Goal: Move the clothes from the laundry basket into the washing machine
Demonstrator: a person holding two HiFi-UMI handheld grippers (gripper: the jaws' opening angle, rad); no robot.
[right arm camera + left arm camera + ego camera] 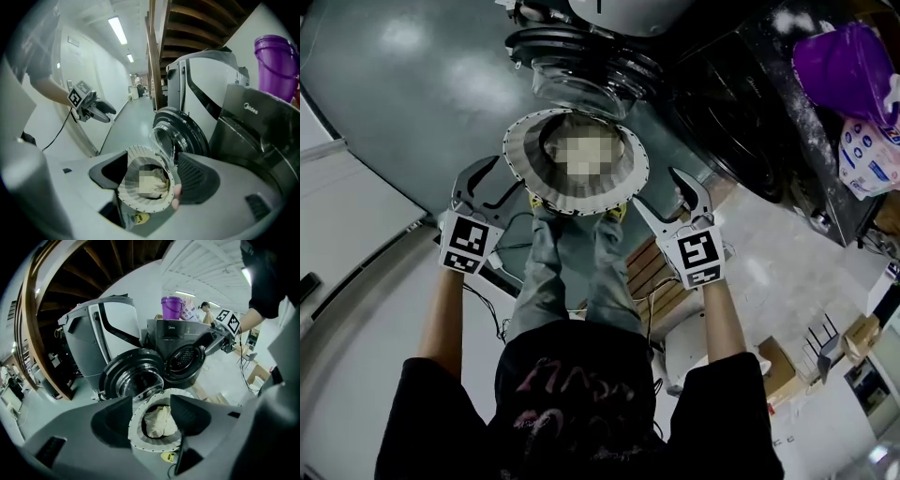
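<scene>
A round laundry basket (517, 155) with a white pleated rim stands on the floor at my feet. Cream clothes (159, 422) lie inside it. Past it is the dark washing machine, with its drum (185, 363) showing and its glass door (581, 70) swung open. My left gripper (508, 178) hangs just left of the basket rim, jaws apart and empty. My right gripper (654, 187) hangs just right of the rim, also open and empty. In the left gripper view (151, 401) and the right gripper view (152, 161) the basket shows between the spread jaws, untouched.
A purple bucket (844, 66) and a printed bag (870, 155) sit on top of the machine. A large white appliance (93, 333) stands beside the open door. A wooden pallet (652, 272) and cables lie by my right leg, with boxes (778, 366) further right.
</scene>
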